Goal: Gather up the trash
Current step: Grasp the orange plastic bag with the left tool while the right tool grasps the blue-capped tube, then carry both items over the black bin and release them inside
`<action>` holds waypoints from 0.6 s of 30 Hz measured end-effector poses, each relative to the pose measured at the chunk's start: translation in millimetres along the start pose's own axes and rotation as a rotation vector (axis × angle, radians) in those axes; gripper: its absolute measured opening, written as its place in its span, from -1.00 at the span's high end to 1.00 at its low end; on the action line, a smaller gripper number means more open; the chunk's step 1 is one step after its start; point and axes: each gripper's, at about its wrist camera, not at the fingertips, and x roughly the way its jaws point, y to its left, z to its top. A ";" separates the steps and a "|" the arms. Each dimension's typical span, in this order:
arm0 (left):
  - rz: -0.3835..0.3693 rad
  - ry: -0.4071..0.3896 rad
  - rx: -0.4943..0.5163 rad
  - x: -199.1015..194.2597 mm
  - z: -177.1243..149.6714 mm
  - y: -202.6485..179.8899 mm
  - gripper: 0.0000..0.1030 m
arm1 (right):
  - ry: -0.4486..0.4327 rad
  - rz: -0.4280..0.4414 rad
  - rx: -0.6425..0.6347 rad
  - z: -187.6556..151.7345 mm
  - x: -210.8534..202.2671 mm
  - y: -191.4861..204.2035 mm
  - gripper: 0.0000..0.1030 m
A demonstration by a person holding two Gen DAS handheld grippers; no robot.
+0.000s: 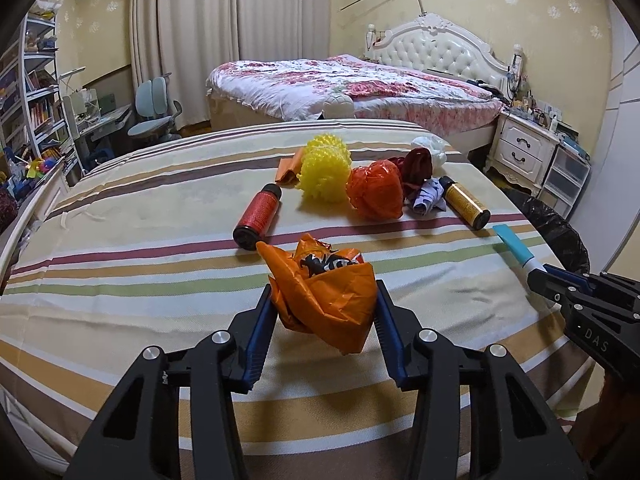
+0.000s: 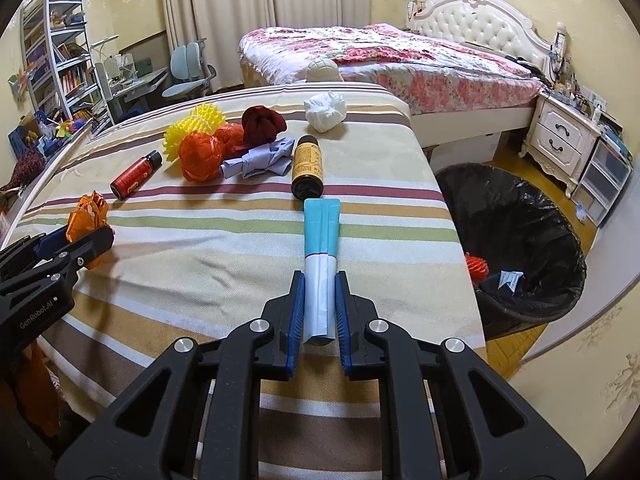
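Both grippers loaded: left gripper (image 1: 324,312) pinches orange wrapper (image 1: 320,292) loosely, right gripper (image 2: 318,304) clamps teal tube (image 2: 320,256). Crumpled wrapper may slip before bin (image 2: 520,216), right of tube.

Floral bed (image 1: 360,88), nightstand (image 1: 524,148), desk chair (image 1: 154,112), bookshelf (image 1: 36,92)

A home bedroom: a floral-quilted bed (image 1: 352,88) with tufted headboard (image 1: 440,46), nightstand (image 1: 524,148), bookshelf (image 1: 36,92), drawn curtains (image 1: 240,20).

The left gripper (image 2: 94,246) body reads "GenRobot.AI"; the right gripper (image 1: 538,280) body reads "DAS".
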 end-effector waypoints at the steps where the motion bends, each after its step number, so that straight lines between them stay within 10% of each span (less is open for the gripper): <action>1: -0.001 -0.005 0.000 -1.4 1.0 -0.6 0.08 | -0.006 -0.001 0.003 0.7 -2.3 -1.2 0.71; 18: -0.118 -0.134 0.050 4.3 55.1 -76.8 0.08 | -0.168 -0.188 0.127 39.9 -37.0 -87.3 0.71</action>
